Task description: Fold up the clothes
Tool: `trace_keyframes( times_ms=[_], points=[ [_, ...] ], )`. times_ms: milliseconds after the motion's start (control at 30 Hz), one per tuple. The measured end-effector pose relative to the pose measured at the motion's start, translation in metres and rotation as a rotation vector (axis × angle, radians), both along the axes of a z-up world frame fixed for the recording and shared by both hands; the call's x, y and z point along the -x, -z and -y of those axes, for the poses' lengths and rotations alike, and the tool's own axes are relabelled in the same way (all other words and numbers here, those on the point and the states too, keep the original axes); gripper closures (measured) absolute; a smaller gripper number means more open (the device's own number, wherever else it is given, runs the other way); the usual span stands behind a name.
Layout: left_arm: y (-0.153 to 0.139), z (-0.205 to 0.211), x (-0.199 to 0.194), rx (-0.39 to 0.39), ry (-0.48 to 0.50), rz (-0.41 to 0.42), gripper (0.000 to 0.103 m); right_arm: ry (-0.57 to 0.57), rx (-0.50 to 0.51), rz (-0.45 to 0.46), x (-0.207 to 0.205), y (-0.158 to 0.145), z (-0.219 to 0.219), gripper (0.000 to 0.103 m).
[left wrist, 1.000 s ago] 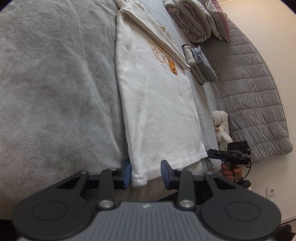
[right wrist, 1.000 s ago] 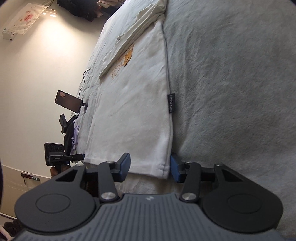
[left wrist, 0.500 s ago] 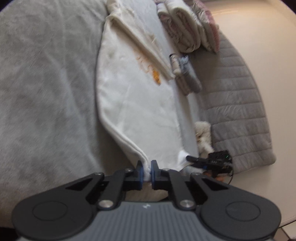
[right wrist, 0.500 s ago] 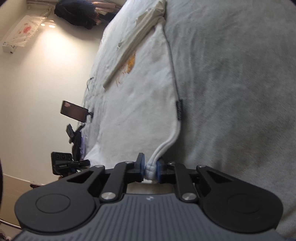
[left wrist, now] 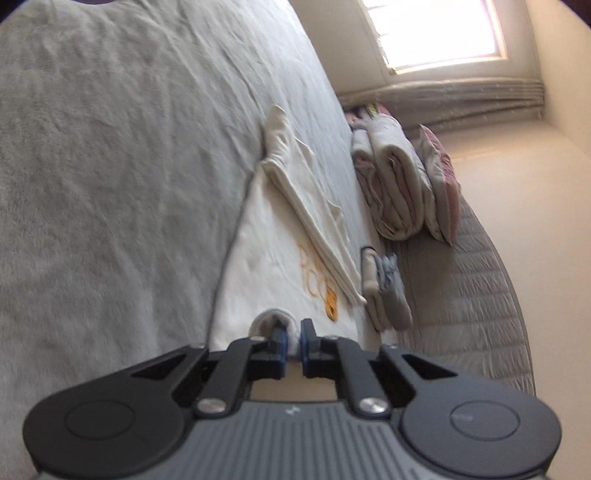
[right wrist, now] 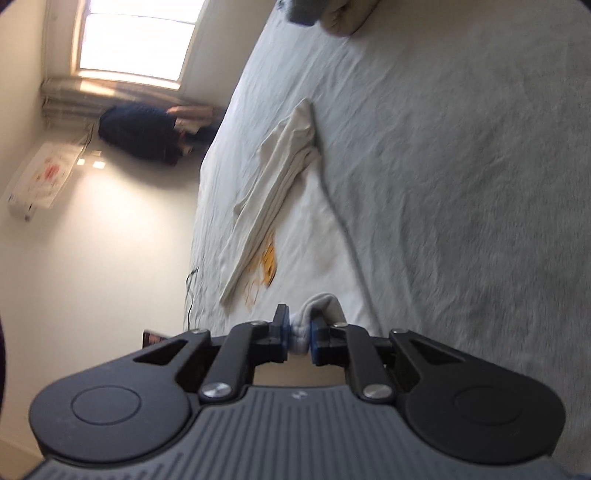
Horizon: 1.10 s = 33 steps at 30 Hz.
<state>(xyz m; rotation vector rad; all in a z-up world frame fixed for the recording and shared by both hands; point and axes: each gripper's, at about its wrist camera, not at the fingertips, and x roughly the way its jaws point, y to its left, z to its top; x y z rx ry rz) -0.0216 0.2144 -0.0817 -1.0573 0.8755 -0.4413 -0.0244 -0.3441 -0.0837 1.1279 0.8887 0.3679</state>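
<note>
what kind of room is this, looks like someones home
Most likely a bedroom in a home: a wide bed under a grey blanket, folded bedding and a pillow stacked at its far side, a window above a radiator, and a white t-shirt spread out for folding.

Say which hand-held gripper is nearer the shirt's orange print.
Left: print just ahead-right of the left hand-held gripper. The right hand-held gripper, jaws closing on shirt hem, has it farther ahead-left.

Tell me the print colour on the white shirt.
Orange, on the white shirt; clearest in the left wrist view.
</note>
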Motion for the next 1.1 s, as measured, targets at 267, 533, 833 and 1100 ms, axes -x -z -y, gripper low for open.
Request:
trace_keyframes(
  times_ms=[267, 533, 833, 1100],
  points=[
    [0.009, -0.005, -0.014, 0.010, -0.072, 0.001, 0.094, 0.076, -0.085, -0.019, 0.004, 0.019, 0.014, 0.086],
    [-0.008, -0.016, -0.009, -0.086, -0.118, 0.122, 0.077, 0.137, 0.006, 0.103, 0.018, -0.001, 0.031, 0.067],
    [-0.021, 0.022, -0.013, -0.453, -0.002, 0.245, 0.070, 0.013, 0.406, 0.198, 0.005, -0.019, -0.015, 0.066],
    [-0.020, 0.048, -0.012, -0.661, 0.017, 0.298, 0.071, -0.043, 0.668, 0.282, -0.008, -0.021, -0.057, 0.066]
  ],
)
